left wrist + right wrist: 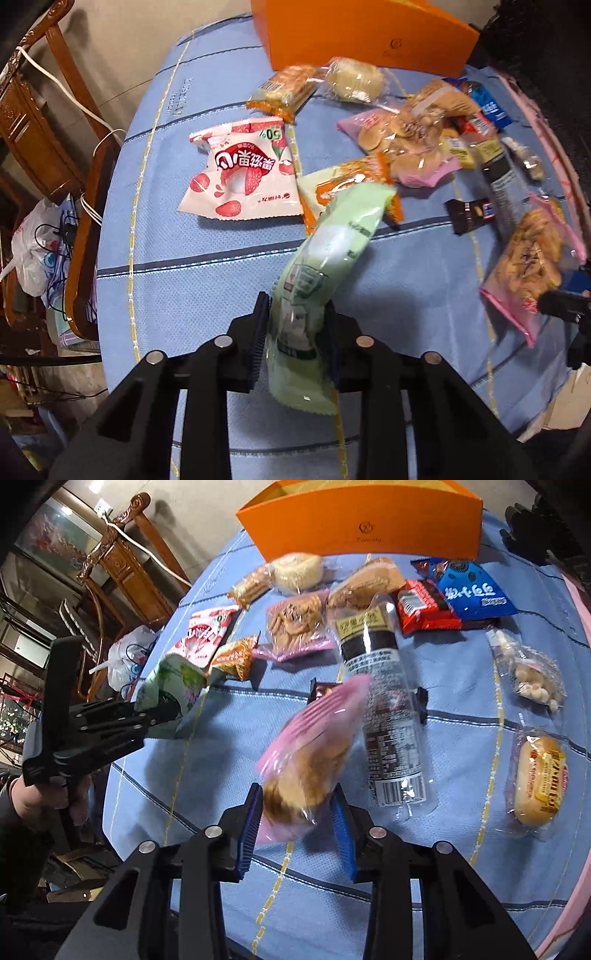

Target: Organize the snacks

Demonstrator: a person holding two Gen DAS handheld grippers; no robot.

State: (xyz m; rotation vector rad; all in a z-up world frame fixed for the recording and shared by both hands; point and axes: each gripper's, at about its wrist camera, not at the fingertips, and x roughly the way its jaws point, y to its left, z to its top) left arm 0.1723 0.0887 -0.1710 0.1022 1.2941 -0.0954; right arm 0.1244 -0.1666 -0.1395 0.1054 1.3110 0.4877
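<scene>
My left gripper (pixel 295 314) is shut on a pale green snack packet (pixel 332 240) and holds it above the blue tablecloth (pixel 184 288). It also shows in the right wrist view (pixel 162 710) with the green packet (pixel 173 679) in it. My right gripper (pixel 299 801) is shut on a pink bag of round biscuits (pixel 310 753), lifted off the cloth. That bag also shows in the left wrist view (pixel 532 258). An open orange box (pixel 365 524) stands at the far edge of the table, also seen in the left wrist view (pixel 365 37).
Several snacks lie on the cloth: a strawberry packet (pixel 240 173), a long clear-wrapped roll (pixel 384 716), a blue packet (pixel 469 590), a red packet (pixel 424 609), a bun (pixel 539 779), a nut bag (pixel 535 672). A wooden chair (pixel 85 177) stands left of the table.
</scene>
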